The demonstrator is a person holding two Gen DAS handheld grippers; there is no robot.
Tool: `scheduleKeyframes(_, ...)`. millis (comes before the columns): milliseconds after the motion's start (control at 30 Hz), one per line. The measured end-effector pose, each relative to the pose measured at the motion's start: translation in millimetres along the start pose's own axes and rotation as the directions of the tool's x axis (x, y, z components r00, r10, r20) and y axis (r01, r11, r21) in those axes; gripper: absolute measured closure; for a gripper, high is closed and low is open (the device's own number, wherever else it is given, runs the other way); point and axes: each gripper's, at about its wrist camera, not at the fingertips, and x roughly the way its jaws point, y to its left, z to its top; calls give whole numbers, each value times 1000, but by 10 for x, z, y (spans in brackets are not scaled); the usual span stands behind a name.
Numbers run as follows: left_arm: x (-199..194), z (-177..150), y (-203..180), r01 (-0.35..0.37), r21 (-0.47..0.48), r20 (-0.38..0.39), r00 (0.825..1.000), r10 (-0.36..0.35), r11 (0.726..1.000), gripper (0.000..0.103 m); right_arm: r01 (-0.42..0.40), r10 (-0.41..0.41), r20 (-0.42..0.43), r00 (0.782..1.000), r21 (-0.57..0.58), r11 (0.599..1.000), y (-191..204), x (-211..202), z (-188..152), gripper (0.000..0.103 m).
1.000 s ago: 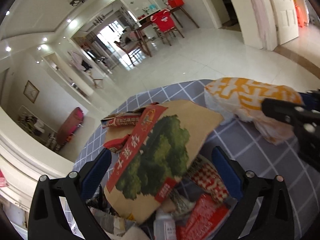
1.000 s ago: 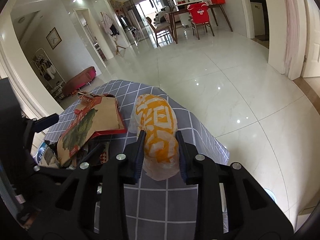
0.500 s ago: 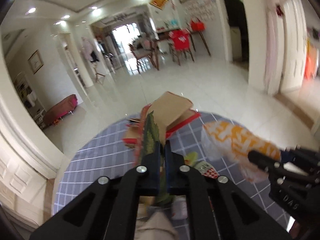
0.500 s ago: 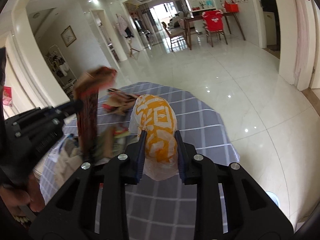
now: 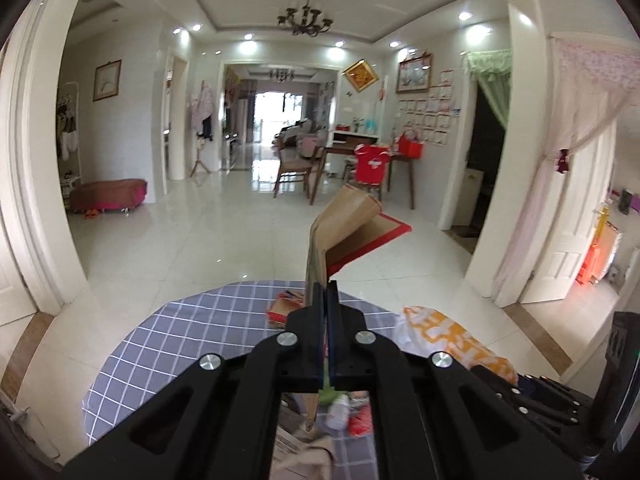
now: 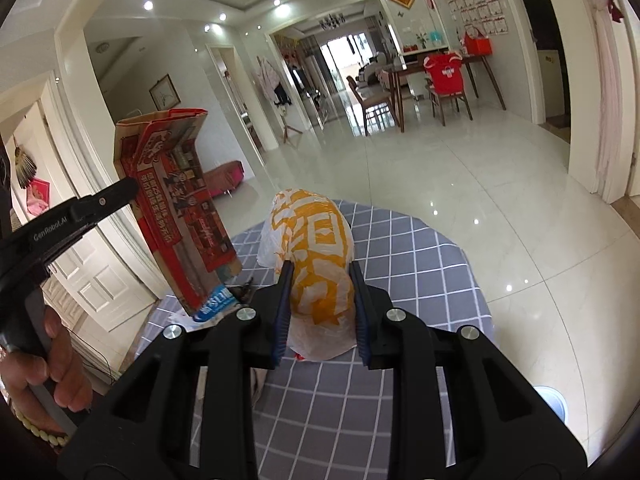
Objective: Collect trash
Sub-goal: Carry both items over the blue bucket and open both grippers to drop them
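Left gripper point(image 5: 326, 294) clamped on paper bag point(image 5: 344, 228), lifted above table point(image 5: 180, 332); right gripper point(image 6: 320, 276) clamped on yellow plastic bag point(image 6: 308, 240). Risk: thin edge grip, paper bag can slip w/ swing

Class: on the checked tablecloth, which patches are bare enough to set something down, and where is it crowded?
Bare: the tablecloth's left stretch beside the left claw, and its right side beside the orange-and-white bag. Crowded: the litter under the lifted paper bag.
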Motion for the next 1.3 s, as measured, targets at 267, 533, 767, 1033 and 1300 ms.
scheduleKeyframes(267, -308, -331, -952, 220, 68, -57, 975, -216, 973, 102, 102, -109, 63, 992, 105, 989, -640, -756, -328, 77)
scheduleKeyframes(533, 3, -1137, -2278, 431, 157, -257, 887, -384, 889, 102, 375, -380, -26, 924, 235, 897, -1847, -1269, -1090, 76)
scheduleKeyframes(767, 553, -1902, -3015, 541, 154, -437, 788, -434, 827, 102, 488, -463, -155, 873, 306, 817, -2540, -1263, -1673, 76)
scheduleKeyframes(1033, 1048, -2450, -3414, 566, 151, -547, 731, -409, 810, 102, 542, -475, -263, 840, 381, 749, -3196, -932, -2026, 36)
scheduleKeyframes(1300, 1254, -2729, -3384, 575, 146, -614, 691, -382, 805, 102, 559, -502, -245, 829, 393, 731, -3285, -1079, -2011, 36)
